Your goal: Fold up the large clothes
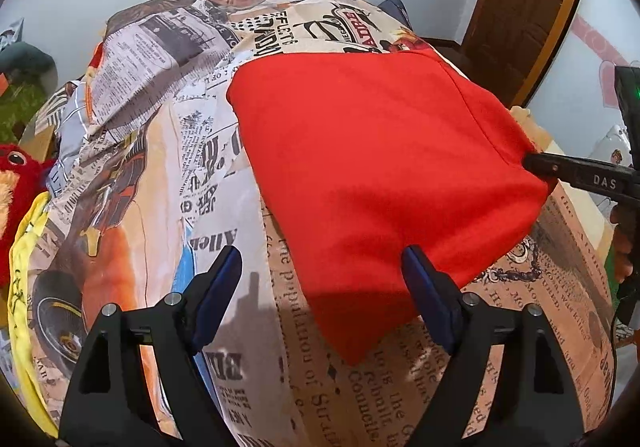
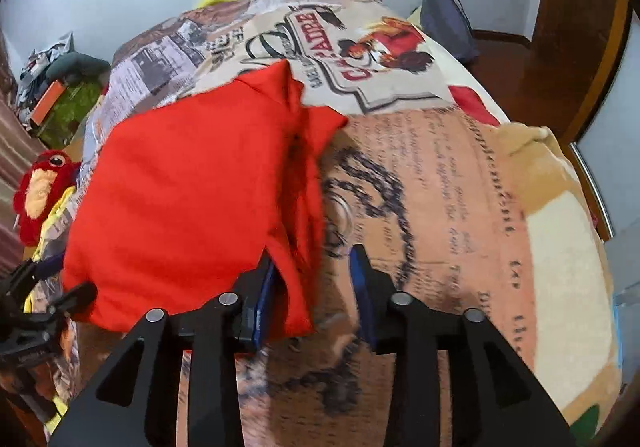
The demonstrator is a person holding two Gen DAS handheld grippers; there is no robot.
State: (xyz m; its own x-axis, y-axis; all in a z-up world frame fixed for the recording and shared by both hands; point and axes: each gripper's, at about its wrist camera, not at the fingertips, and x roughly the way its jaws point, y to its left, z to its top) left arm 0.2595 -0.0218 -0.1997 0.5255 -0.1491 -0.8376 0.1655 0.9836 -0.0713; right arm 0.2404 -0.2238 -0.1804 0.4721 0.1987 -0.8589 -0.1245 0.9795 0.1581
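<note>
A folded red garment lies on a bed covered by a newspaper-print sheet. My left gripper is open, its jaws wide apart, hovering at the garment's near edge with nothing between them. In the left wrist view my right gripper touches the garment's right edge. In the right wrist view the garment fills the left centre, and a red fold hangs between the jaws of my right gripper, which stand apart, open. The left gripper shows there at the left edge.
A red plush toy and yellow cloth lie off the bed's left side. A dark blue item lies at the bed's far end. A wooden door stands at right, a pale wall behind.
</note>
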